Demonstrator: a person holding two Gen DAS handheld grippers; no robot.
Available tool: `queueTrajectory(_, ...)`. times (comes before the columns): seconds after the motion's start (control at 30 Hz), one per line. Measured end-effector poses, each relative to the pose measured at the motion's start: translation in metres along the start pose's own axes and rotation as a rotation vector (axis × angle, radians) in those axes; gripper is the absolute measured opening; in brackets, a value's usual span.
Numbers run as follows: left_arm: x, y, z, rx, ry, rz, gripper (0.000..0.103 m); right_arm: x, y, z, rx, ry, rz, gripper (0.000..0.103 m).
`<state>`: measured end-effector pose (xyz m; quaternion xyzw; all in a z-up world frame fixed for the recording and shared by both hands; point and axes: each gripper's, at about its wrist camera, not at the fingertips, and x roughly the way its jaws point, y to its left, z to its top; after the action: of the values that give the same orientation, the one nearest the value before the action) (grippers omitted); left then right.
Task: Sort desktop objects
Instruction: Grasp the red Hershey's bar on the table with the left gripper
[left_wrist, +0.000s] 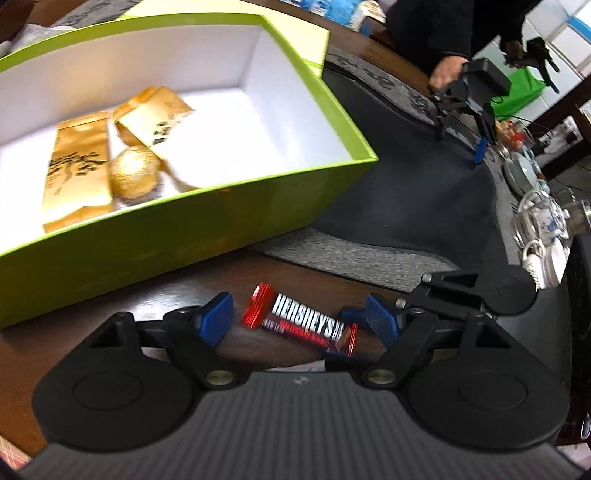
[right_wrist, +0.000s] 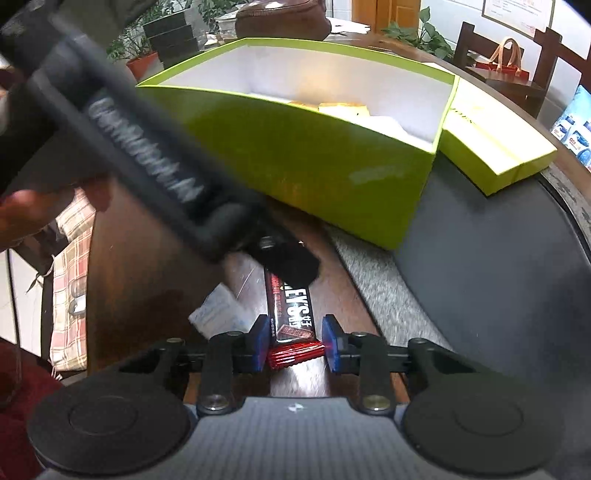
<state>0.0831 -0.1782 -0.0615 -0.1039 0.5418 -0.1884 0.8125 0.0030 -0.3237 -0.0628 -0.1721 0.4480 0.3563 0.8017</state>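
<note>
Right wrist view: right gripper (right_wrist: 293, 349) fingers spread, flanking Hershey's bar (right_wrist: 290, 306); left gripper (left_wrist: 299, 317) likewise spread. Probably next: pinching, lifting toward green box (right_wrist: 314, 158).

Teapots and cups (left_wrist: 539, 225), potted plants (right_wrist: 140, 48), checked cushion (right_wrist: 72, 254), brown bag (right_wrist: 282, 18).

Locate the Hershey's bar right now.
The Hershey's bar lies on the dark wooden table, just in front of the green box, between the open left tongs.
</note>
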Motion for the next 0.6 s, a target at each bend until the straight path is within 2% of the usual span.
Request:
queueTrajectory(0.33, 0.021, -0.01, 0.001, -0.013, 0.081, -0.065, 0.074, -0.019, 0.0, -0.025, 0.036, -0.023, 0.006, 0.03)
queueTrajectory(0.6, 0.025, -0.005, 0.005, -0.048, 0.104, -0.067, 0.071, -0.019, -0.002, -0.03, 0.037, -0.037, 0.015, 0.03)
